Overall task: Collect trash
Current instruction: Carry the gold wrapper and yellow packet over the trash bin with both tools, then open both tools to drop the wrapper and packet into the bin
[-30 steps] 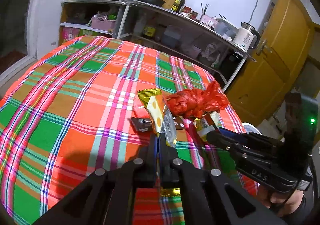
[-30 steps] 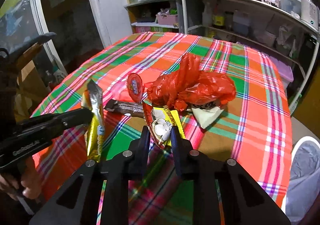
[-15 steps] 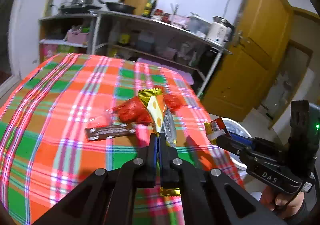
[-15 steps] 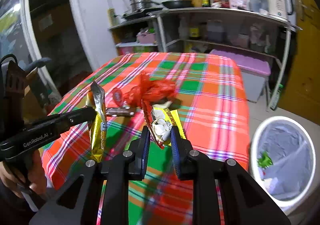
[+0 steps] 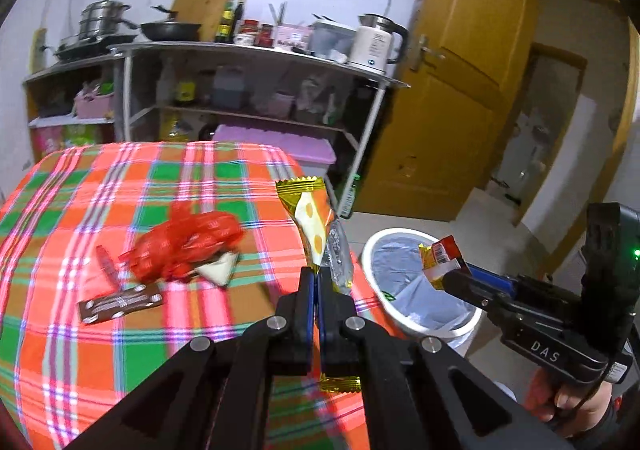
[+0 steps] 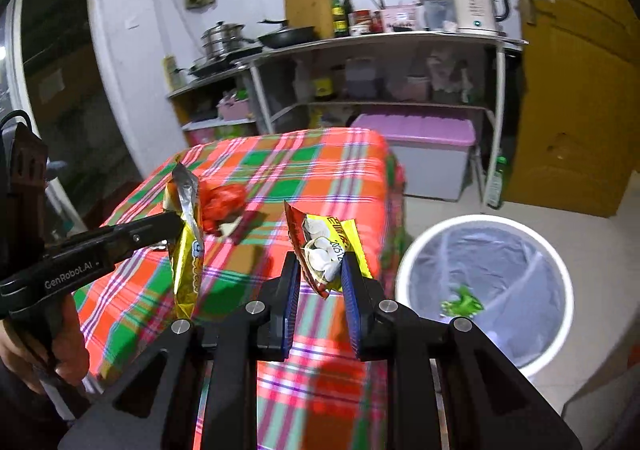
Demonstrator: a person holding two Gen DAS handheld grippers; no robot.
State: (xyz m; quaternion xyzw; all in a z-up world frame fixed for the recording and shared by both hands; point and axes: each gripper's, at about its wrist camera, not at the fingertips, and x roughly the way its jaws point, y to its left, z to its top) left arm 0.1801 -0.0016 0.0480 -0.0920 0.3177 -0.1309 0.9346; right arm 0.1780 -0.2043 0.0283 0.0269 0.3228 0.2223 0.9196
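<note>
Two tools clamp wrappers, left tool (image 5: 319,282), right tool (image 6: 320,270), plaid tablecloth (image 5: 100,186) (lined bin (image 6: 484,290) beside)

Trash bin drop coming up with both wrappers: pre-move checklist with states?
1. Left gripper shut on gold wrapper: ok.
2. Right gripper shut on yellow-red wrapper: ok.
3. Trash bin open, lined, room inside: ok.
4. Wrappers over the bin: not ok; in the right wrist view both are still above the plaid tablecloth.
5. Path to bin free of obstacles: ok.
6. Table cleared: not ok; red plastic bag and brown wrapper remain.
</note>
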